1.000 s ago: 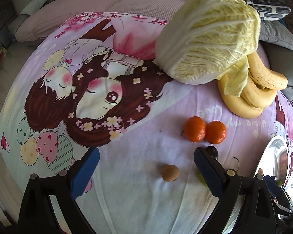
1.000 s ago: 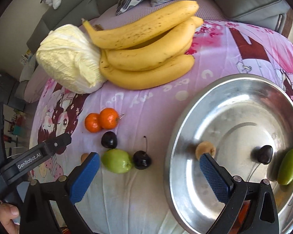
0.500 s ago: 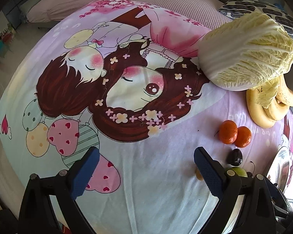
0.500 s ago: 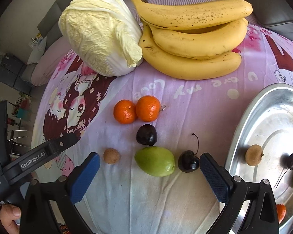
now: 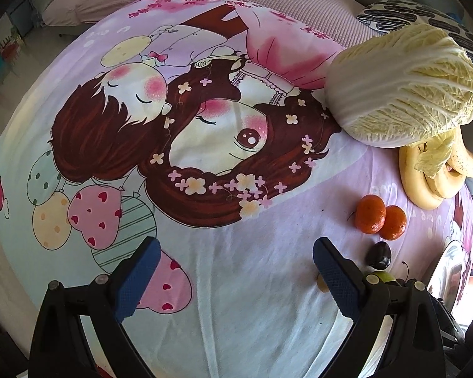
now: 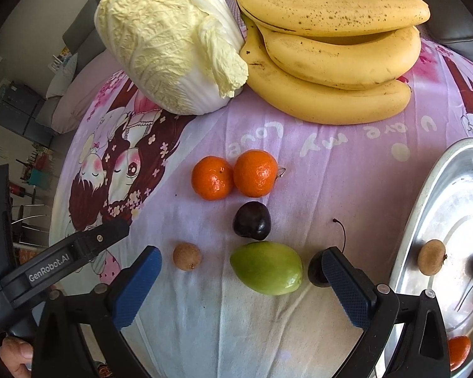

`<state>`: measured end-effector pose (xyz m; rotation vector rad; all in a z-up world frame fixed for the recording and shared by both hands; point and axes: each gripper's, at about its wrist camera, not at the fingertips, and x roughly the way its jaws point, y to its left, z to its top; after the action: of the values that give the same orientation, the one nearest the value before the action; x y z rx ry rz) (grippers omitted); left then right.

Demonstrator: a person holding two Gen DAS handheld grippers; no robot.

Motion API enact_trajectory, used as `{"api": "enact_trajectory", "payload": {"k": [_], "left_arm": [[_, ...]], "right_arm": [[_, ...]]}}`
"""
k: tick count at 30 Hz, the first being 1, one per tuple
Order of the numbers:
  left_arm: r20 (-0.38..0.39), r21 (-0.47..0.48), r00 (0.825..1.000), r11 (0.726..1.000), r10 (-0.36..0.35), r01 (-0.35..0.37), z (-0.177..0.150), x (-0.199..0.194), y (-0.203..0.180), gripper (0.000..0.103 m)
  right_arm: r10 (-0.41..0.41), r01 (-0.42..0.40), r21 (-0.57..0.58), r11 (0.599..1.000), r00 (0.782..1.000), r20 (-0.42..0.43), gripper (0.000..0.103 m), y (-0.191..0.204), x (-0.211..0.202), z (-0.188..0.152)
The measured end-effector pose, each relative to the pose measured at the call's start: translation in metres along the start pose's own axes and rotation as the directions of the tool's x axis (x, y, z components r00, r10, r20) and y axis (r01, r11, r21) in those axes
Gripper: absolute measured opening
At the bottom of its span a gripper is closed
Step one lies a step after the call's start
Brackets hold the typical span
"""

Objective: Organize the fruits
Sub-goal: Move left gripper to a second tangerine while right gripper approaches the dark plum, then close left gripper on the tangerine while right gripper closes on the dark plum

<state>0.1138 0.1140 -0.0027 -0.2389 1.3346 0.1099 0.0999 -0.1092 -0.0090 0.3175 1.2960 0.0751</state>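
Meanwhile both grippers' fingers spread wide and empty, right gripper (image 6: 241, 271) over the green fruit (image 6: 266, 267), left gripper (image 5: 236, 271) above bare cloth (image 5: 236, 299).

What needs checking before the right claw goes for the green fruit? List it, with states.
1. Right claw open and empty: ok, pads spread wide with nothing between them.
2. Green fruit within the opening: ok, it lies between the pads, slightly toward the right one.
3. Neighbours clear of the grasp: not ok, the stemmed cherry sits against the right pad and the dark cherry is just behind the fruit.
4. Room in the metal tray: ok, bare metal shows around the few fruits inside.
5. Left claw out of the way: ok, open and empty over bare cloth.
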Motion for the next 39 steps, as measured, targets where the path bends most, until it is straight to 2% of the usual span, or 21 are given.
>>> {"api": "enact_trajectory", "payload": {"k": [9,13,16,20,22,24,30,33,39], "left_arm": [[0.029,0.007,0.997,0.997,-0.074,0.074,0.004,0.009,-0.008,0.097],[0.004,0.03,0.994,0.994,-0.109,0.109,0.005,0.011,-0.016,0.097],[-0.011,0.021,0.987,0.987,-0.162,0.162,0.009,0.014,-0.022,0.097],[-0.026,0.053,0.988,0.986,-0.155,0.157,0.015,0.022,-0.039,0.097],[-0.033,0.067,0.984,0.982,-0.177,0.179,0.018,0.024,-0.049,0.093],[-0.039,0.081,0.978,0.975,-0.204,0.206,0.021,0.027,-0.059,0.083],[-0.089,0.138,0.968,0.959,-0.236,0.247,0.027,0.044,-0.09,0.065],[-0.107,0.146,0.957,0.948,-0.269,0.282,0.028,0.051,-0.101,0.063],[-0.11,0.167,0.951,0.938,-0.29,0.305,0.037,0.061,-0.128,0.059]], "right_arm": [[0.01,-0.012,0.035,0.999,0.999,0.052,0.103,-0.017,-0.007,0.005],[0.0,-0.002,0.025,1.0,0.997,0.076,0.103,-0.019,-0.008,0.011],[-0.005,0.004,0.009,1.0,0.997,0.075,0.102,-0.017,-0.005,0.011],[-0.002,0.001,0.012,1.0,0.997,0.071,0.088,-0.016,0.001,0.013],[-0.004,0.004,0.002,1.0,0.998,0.066,0.082,-0.014,0.005,0.013],[0.0,0.0,-0.007,1.0,0.998,0.057,0.077,-0.01,0.01,0.013],[-0.004,0.004,-0.013,1.0,0.999,0.039,0.062,-0.007,0.022,0.013],[-0.011,0.012,-0.013,1.0,0.999,0.036,0.052,-0.007,0.024,0.013],[-0.007,0.007,-0.007,1.0,0.999,0.035,0.043,-0.008,0.024,0.013]]}}
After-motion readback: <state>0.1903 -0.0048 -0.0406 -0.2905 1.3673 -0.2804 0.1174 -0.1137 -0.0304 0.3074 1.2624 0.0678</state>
